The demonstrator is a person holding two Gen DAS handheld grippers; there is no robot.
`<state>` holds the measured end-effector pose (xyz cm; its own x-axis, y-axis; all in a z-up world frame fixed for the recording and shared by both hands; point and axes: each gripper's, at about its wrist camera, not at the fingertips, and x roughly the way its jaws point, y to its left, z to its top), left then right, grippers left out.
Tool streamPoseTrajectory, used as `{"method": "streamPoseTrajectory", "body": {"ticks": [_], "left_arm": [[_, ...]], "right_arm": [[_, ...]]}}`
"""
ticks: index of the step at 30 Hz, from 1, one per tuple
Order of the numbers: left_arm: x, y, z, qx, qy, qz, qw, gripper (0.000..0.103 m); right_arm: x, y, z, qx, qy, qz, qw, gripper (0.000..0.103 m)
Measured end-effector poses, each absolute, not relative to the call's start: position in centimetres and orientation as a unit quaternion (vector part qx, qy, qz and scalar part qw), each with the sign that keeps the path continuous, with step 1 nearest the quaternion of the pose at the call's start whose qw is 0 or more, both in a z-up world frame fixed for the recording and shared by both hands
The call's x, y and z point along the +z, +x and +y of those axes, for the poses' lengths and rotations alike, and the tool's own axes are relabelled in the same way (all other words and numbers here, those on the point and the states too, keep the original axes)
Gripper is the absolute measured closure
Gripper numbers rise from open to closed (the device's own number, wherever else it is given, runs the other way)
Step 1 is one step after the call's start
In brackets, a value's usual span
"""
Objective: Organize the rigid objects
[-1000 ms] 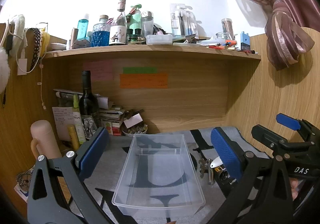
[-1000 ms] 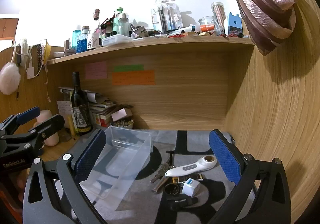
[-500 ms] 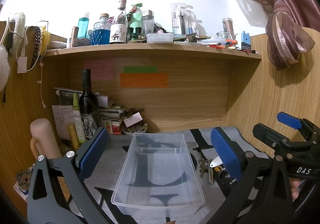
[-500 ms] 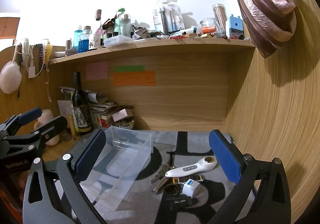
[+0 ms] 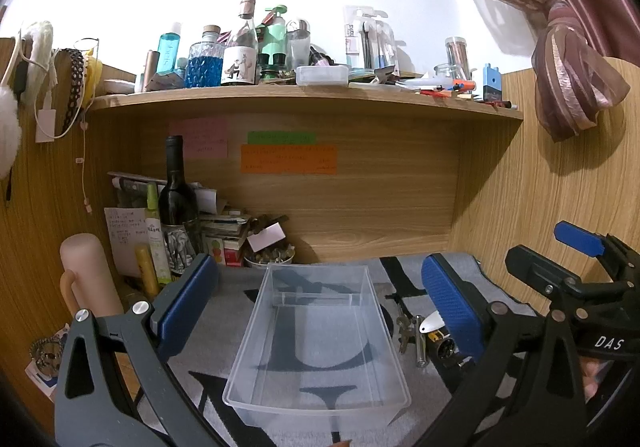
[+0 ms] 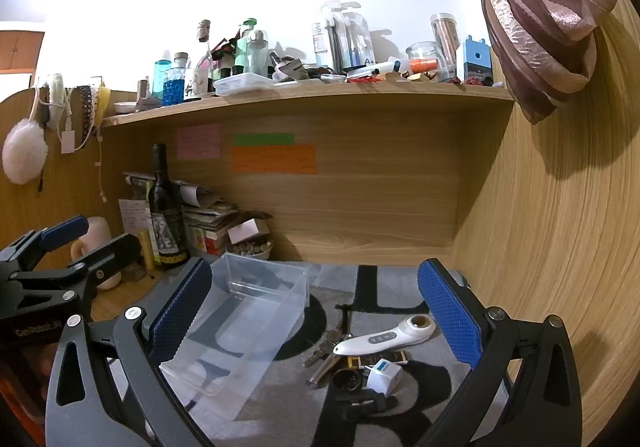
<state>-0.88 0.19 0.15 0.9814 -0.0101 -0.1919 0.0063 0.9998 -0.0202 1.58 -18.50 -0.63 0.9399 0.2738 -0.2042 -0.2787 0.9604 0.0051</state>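
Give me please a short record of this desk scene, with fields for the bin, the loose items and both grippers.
bin: clear plastic bin, empty, on the grey mat
loose items: white handheld device, keys, small white cube, beside the bin
left gripper: jaws open, holding nothing, over the bin
right gripper: jaws open, holding nothing

A wooden desk alcove under a white wall.

Before me stood a wood-grain back panel [image 5: 360,199] beneath a crowded shelf [image 5: 304,95]; a tied mauve curtain [image 6: 548,31] hung at my right, and a grey lettered mat [image 6: 384,287] covered the desktop.
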Motion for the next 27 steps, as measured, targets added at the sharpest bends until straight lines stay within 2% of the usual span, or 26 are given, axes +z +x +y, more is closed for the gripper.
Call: {"method": "streamPoseTrajectory", "body": {"ticks": [27], "left_arm": [[-0.31,-0.48,-0.16,-0.008,-0.010,0.105,0.994,0.000]], "right_arm": [[-0.69,1.62,-18.33,0.142,-0.013,0.104,0.984,0.000]]}}
